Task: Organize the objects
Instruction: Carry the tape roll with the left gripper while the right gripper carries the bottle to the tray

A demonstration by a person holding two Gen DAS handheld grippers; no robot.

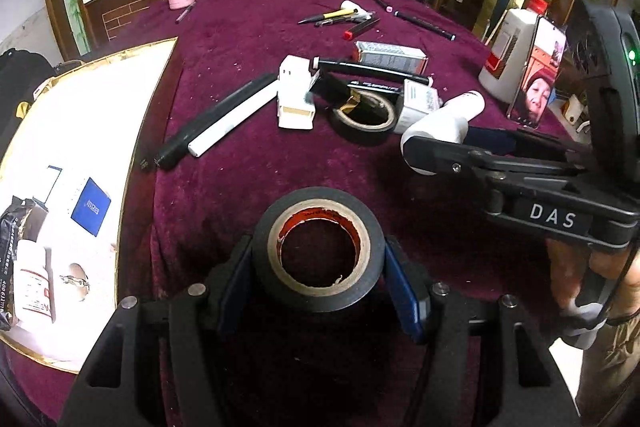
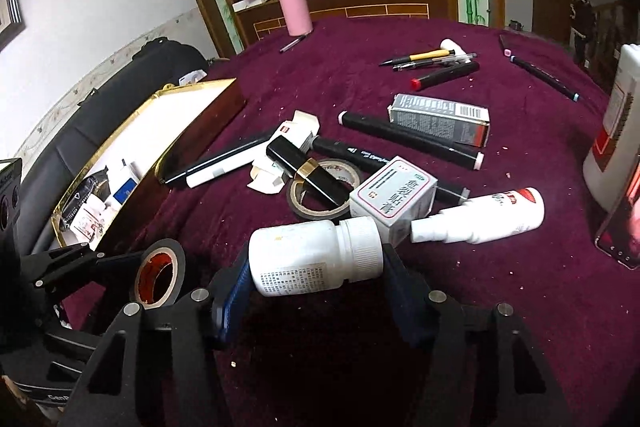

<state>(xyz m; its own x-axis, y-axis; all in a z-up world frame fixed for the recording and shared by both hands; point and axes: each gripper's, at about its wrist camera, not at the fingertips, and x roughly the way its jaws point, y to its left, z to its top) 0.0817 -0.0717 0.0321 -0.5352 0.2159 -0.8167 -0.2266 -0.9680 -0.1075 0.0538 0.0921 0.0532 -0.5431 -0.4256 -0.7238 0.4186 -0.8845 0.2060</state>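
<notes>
The left gripper (image 1: 318,267) is clamping a black tape roll (image 1: 318,247) across its width, hole facing up, while the right gripper (image 2: 316,267) is squeezing a white pill bottle (image 2: 316,257) end to end, its long axis running jaw to jaw, cap toward three o'clock. The gold-edged box (image 2: 192,131) is sitting at ten o'clock from the right gripper and at nine o'clock, just beside, from the left, so the left hand is probably going to drop its load first
</notes>
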